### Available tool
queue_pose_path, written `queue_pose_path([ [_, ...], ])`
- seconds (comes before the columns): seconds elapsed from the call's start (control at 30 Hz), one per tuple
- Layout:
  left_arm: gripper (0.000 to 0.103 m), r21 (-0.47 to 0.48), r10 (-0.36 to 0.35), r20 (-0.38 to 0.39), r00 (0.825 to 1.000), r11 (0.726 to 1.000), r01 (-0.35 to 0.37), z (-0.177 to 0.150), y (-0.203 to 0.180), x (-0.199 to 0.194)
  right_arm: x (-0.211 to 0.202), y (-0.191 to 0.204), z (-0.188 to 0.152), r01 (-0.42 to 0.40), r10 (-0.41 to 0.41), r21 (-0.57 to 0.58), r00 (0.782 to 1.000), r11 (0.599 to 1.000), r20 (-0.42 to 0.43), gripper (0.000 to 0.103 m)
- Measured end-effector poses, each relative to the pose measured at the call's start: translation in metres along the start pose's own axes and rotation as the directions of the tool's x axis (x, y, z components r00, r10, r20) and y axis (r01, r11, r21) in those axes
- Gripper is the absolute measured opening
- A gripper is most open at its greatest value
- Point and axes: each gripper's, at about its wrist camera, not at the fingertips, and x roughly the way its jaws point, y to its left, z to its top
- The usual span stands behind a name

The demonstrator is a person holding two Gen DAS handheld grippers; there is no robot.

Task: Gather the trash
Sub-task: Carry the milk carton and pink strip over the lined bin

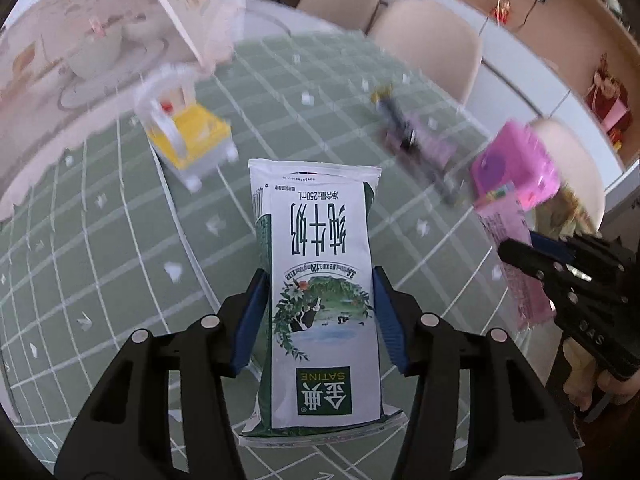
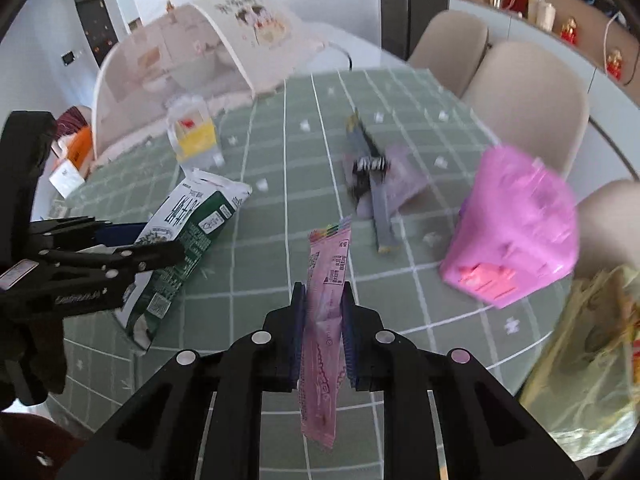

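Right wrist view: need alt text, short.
The right gripper is shut on a thin pink wrapper above a green checked tablecloth. At left, the left gripper holds a green and white milk carton; a pink bag sits at right, with purple wrappers and a small yellow carton farther back.

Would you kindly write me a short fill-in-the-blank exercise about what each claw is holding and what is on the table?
1. The left claw is shut on a white and green ____ carton.
2. The right claw is shut on a thin ____ wrapper.
3. The tablecloth is ____ with white grid lines.
4. The big bag on the table is ____.

Missing words: milk; pink; green; pink
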Motion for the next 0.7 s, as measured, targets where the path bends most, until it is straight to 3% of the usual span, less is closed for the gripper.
queue_pose_path([
  [0.17,0.049,0.005,-0.038,0.161,0.986,0.999,0.038,0.043,-0.013,-0.044,-0.048,-0.019,0.025,0.012,-0.015,0.027,0.994,1.000,0.107,0.017],
  [0.4,0.049,0.097,-0.147,0.352,0.924,0.988,0.120,0.115,-0.070,-0.092,-0.121,-0.075,0.045,0.065,-0.099,0.136,0.960,0.989,0.261,0.017],
  [0.57,0.049,0.191,-0.265,0.361,0.894,0.959,0.207,0.147,-0.126,-0.088,-0.167,-0.122,0.036,0.150,-0.219,0.227,0.922,0.962,0.318,0.017],
  [0.7,0.049,0.284,-0.387,0.293,0.875,0.908,0.307,0.161,-0.191,-0.065,-0.197,-0.166,0.014,0.226,-0.326,0.317,0.893,0.921,0.310,0.017],
])
